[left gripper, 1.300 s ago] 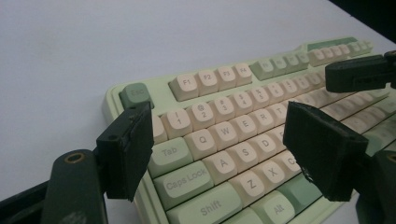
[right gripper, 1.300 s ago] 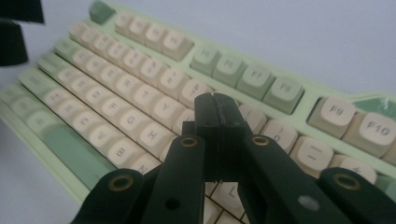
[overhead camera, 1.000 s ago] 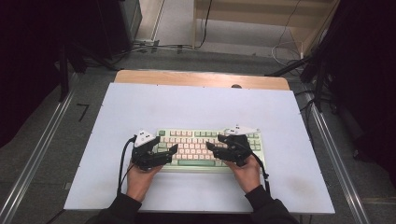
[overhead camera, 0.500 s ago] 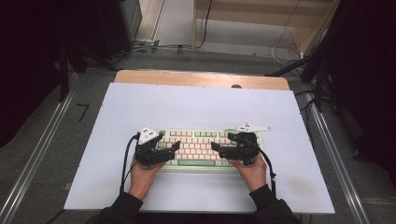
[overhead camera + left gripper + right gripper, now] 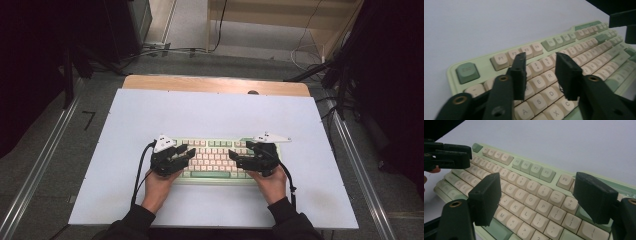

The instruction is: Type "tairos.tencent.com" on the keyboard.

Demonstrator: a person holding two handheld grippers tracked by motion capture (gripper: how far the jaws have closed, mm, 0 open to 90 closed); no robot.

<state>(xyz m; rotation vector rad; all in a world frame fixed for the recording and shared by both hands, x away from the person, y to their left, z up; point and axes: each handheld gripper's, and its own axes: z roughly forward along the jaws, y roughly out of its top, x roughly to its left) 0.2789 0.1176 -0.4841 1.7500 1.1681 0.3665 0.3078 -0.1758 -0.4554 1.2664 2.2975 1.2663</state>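
Green keyboard (image 5: 215, 150) ends hidden under left gripper (image 5: 190, 152), right gripper (image 5: 233, 158)

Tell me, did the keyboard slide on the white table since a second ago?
No. The keyboard lies in the same spot on the white table, equally far from its wooden back edge. Both grippers hover over its ends.

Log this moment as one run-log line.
object: keyboard on white table | left gripper: over left keys, jaws just closing, nothing gripped | right gripper: over right keys, open
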